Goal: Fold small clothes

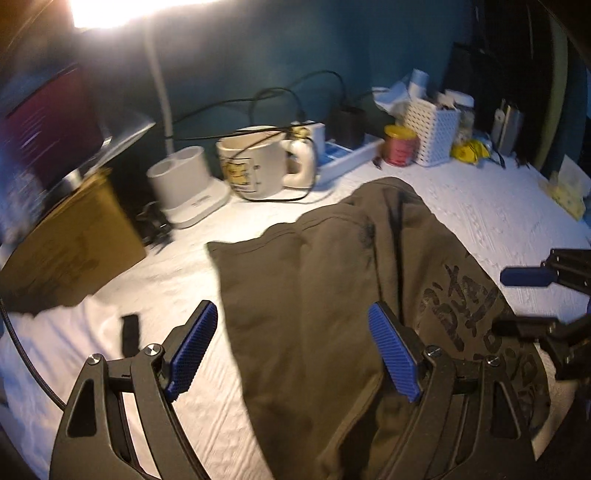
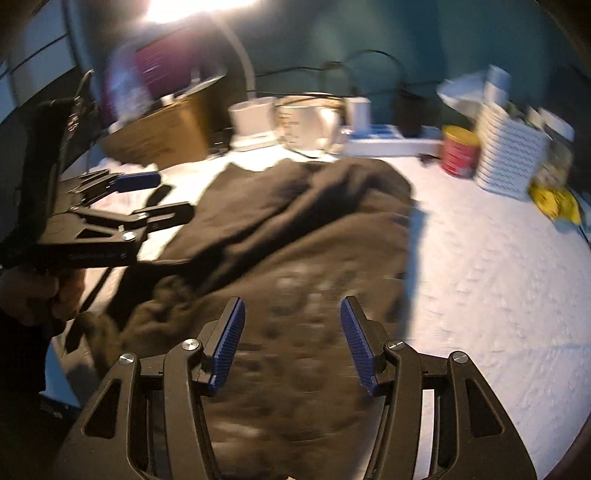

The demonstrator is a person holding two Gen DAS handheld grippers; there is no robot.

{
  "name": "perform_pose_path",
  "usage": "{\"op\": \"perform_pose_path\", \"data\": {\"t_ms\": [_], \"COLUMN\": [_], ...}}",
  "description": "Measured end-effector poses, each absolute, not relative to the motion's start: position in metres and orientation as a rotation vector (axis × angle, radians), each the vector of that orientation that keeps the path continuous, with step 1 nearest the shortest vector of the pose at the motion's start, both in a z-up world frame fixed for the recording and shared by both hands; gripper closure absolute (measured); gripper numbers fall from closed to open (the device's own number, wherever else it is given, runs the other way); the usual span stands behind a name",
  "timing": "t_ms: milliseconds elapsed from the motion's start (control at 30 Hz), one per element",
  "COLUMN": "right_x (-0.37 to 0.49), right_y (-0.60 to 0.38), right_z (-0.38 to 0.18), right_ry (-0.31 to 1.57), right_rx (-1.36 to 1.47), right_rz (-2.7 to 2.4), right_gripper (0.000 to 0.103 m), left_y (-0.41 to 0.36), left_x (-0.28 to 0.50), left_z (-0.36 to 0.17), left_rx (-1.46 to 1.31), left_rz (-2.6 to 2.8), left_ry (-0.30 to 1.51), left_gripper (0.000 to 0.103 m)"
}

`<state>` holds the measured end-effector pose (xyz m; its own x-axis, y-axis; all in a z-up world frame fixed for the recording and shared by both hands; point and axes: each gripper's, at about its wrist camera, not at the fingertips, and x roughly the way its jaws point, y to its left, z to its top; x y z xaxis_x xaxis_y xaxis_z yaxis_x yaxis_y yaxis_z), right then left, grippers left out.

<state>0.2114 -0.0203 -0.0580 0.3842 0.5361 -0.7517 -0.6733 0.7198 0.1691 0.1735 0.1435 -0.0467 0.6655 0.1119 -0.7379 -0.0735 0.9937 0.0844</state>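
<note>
Garment: an olive-brown shirt with black printed lettering, lying rumpled and partly folded on a white textured cloth.
Left gripper: jaws wide apart over the shirt, holding nothing.
Right gripper: jaws apart above the shirt, empty.
Containers: a cream mug crossed by a black cable; a white perforated basket, contents unclear; a red tin, yellow lid on.

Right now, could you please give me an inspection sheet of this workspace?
Surface: white textured cloth, partly bare.
Job's things: olive garment, rumpled, black print showing.
Clutter: mug, red can, white basket, cardboard box.
Grippers: left hand-held gripper open above the garment; right hand-held gripper open above it, nothing held.
Cables: black cable crosses the mug.
Surroundings: teal wall, bright lamp.
</note>
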Motion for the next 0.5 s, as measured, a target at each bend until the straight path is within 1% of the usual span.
{"op": "perform_pose_path", "data": {"t_ms": [167, 300, 500], "right_x": [0.241, 0.257, 0.268], "right_y": [-0.043, -0.048, -0.04], "right_z": [-0.074, -0.083, -0.09], "right_ry": [0.934, 0.957, 0.966], "right_rx": [-0.132, -0.111, -0.102], "right_rz": [0.702, 0.676, 0.676], "right_gripper": [0.046, 0.046, 0.046], "left_y": [0.132, 0.115, 0.144], "left_x": [0.198, 0.213, 0.215], "left_z": [-0.056, -0.068, -0.079], "left_rx": [0.071, 0.203, 0.252], "left_rz": [0.049, 0.068, 0.199], "left_ry": [0.886, 0.918, 0.95], "left_gripper": [0.019, 0.019, 0.019]}}
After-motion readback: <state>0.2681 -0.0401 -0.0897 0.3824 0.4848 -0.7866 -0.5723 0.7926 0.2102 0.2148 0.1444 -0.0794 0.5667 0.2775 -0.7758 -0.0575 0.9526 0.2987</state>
